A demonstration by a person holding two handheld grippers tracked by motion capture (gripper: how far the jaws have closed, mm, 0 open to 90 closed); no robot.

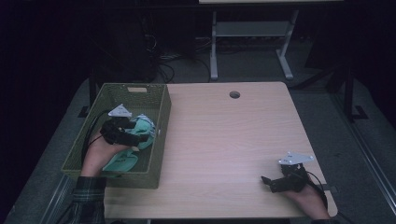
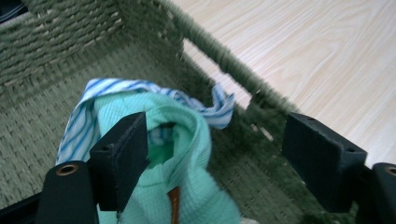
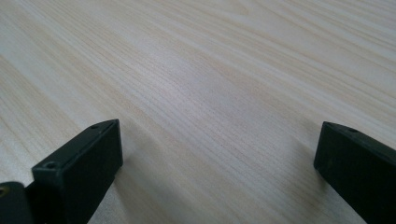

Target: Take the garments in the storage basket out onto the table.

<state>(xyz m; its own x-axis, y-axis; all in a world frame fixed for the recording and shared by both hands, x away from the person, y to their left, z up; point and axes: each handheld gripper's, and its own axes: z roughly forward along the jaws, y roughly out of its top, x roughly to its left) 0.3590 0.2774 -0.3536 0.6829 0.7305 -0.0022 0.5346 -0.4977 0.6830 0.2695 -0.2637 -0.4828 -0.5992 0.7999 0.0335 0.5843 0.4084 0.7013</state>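
Note:
A green woven basket (image 1: 159,122) stands on the left part of the wooden table (image 1: 224,140). Inside it lie a mint green cloth (image 1: 122,161) and a blue-and-white striped cloth (image 2: 116,88) bunched together. My left gripper (image 1: 140,139) is down in the basket over the cloths. In the left gripper view the left gripper (image 2: 215,135) is open, and the mint cloth (image 2: 187,140) rises between its jaws, against the left one. The basket wall (image 2: 224,56) runs just beyond. My right gripper (image 1: 267,182) rests near the table's front right and is open (image 3: 219,135), with bare wood between its jaws.
A round cable hole (image 1: 234,94) sits near the table's far edge. Behind the table stand the white legs of another desk (image 1: 214,46) with cables on the floor. A hand in a plaid sleeve (image 1: 88,191) reaches into the basket.

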